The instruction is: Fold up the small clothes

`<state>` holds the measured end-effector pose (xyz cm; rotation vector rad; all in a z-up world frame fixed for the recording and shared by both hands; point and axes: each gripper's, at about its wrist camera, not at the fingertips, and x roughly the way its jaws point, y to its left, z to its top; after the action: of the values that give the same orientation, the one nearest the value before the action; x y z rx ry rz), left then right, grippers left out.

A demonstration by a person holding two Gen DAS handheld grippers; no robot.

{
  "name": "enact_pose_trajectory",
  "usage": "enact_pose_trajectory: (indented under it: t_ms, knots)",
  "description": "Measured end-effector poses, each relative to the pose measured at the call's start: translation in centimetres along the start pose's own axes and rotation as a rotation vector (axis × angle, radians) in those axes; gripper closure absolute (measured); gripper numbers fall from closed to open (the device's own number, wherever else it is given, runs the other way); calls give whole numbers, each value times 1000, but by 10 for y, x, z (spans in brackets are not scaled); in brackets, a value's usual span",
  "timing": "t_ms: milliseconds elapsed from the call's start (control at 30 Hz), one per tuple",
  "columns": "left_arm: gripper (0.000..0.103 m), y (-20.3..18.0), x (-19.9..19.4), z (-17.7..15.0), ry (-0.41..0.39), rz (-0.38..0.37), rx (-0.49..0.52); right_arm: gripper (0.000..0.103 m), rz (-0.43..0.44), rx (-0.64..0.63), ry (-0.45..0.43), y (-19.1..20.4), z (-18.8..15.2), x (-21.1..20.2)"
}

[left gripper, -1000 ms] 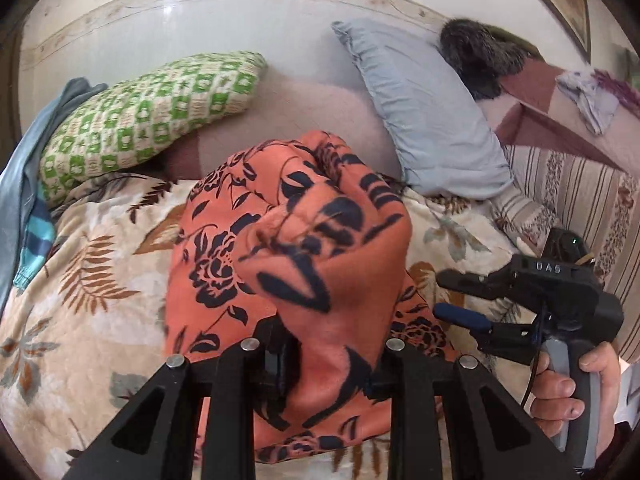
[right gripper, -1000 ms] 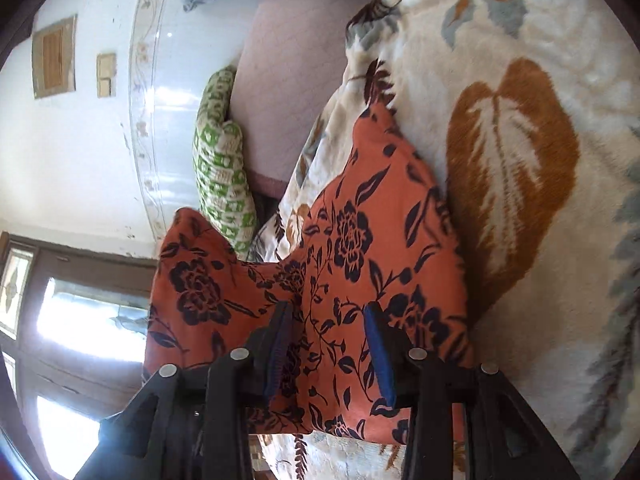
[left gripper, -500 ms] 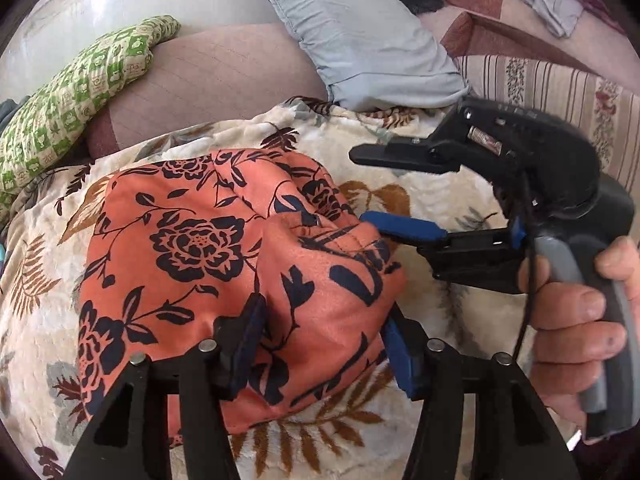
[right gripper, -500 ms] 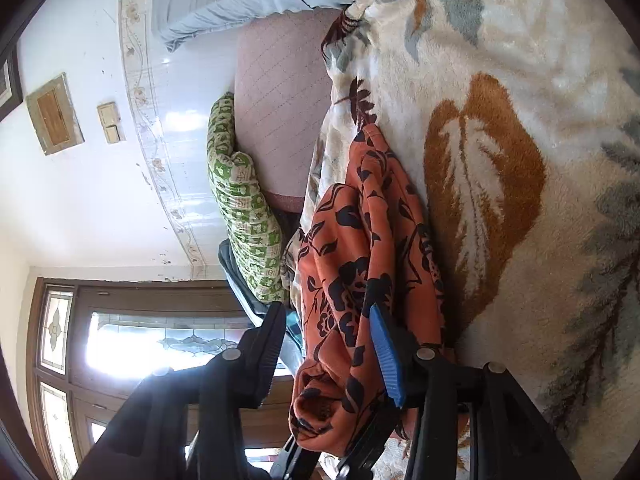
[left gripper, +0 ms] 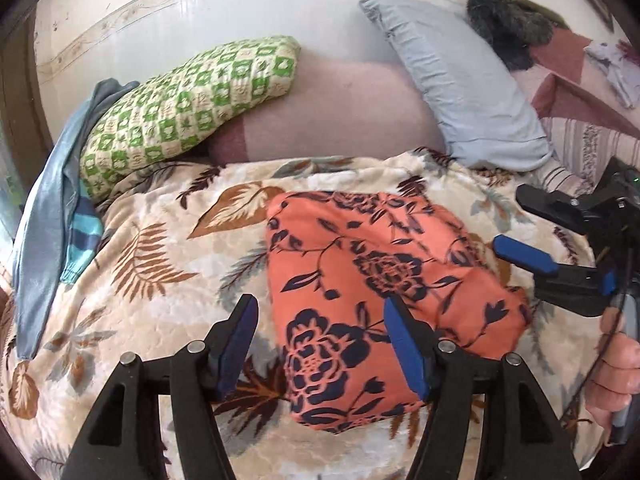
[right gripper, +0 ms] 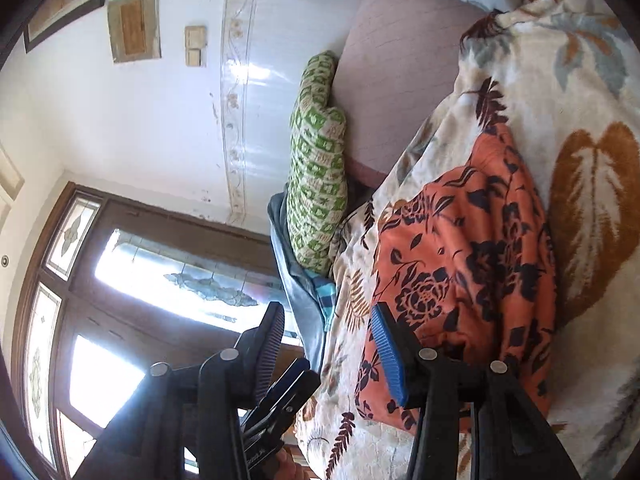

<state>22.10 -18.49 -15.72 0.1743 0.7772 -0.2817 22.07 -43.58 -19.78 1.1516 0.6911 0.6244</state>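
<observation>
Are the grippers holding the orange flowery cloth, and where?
No, nothing is held. The orange flowery cloth lies folded on the blanket. The left gripper, whose jaws have just been opening, and the right gripper both stand open, pads off it.

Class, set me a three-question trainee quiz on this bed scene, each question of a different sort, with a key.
1. True or false: the left gripper is clamped on the orange floral garment.
2. Which pillow lies nearest the garment's right end? A) green checked pillow B) grey-blue pillow
3. Fill in: the garment rests on a ____ printed with leaves.

Key: 1 false: both the left and the right gripper are open. 2 B. 3 blanket.
</observation>
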Motion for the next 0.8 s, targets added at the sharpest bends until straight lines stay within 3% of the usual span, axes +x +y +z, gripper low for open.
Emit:
enact_pose_trajectory:
  t_ms: [133,267,300,333,500,633,733,800]
  knots:
    - [37,5,37,-22,146,45,-27,54,-72,-11,76,-3,-12,23]
    - [33,10,56,-43,188,25,-73,55,-333,60,90,-39,-6,18]
    - [31,9,60,-46,193,19,-62,60,-360,108,117,-54,-5,19]
    - [29,7,63,-49,199,21,-41,70,-380,150,134,-67,-5,19]
    - [17,15,73,-58,215,-1,-25,103,-441,163,155,-91,-3,22]
    - [15,32,78,-61,280,-79,-137,103,-360,269,154,-111,-2,16]
    - [17,34,70,-50,307,-116,-163,103,-377,231,141,-102,-2,13]
    - [17,33,57,-32,279,-153,-174,103,-368,222,119,-92,-1,5]
